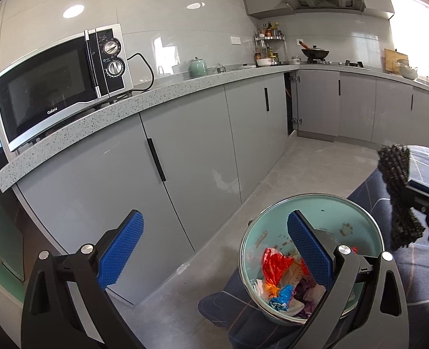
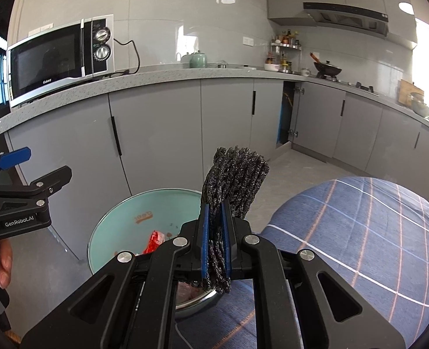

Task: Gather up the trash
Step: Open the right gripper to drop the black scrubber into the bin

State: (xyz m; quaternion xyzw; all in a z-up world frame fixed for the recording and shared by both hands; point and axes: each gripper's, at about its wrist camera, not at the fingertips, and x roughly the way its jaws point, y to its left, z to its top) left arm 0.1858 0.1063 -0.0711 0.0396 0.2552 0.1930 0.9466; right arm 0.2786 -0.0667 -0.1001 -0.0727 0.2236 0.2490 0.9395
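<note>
A round bin (image 1: 331, 212) with a pale teal inside stands on the floor, holding a red wrapper (image 1: 274, 264), a blue wrapper (image 1: 281, 293) and other crumpled scraps. My left gripper (image 1: 214, 221) hangs open above it with nothing between its blue pads, its right finger over the bin's mouth. My right gripper (image 2: 215, 206) is shut on a black coarse scrubbing pad (image 2: 235, 171), which sticks up past the fingertips. That pad (image 1: 398, 192) shows at the right edge of the left wrist view, beside the bin. In the right wrist view the bin (image 2: 144, 206) lies below and left of the pad.
Grey cabinets (image 1: 191, 151) run under a speckled counter (image 1: 168, 90) carrying a microwave (image 1: 60, 84) and a green kettle (image 1: 198, 67). One corner cabinet door (image 1: 290, 101) stands ajar. A person's blue plaid leg (image 2: 360, 218) fills the right; a hand (image 2: 3, 264) holds the left gripper (image 2: 42, 163).
</note>
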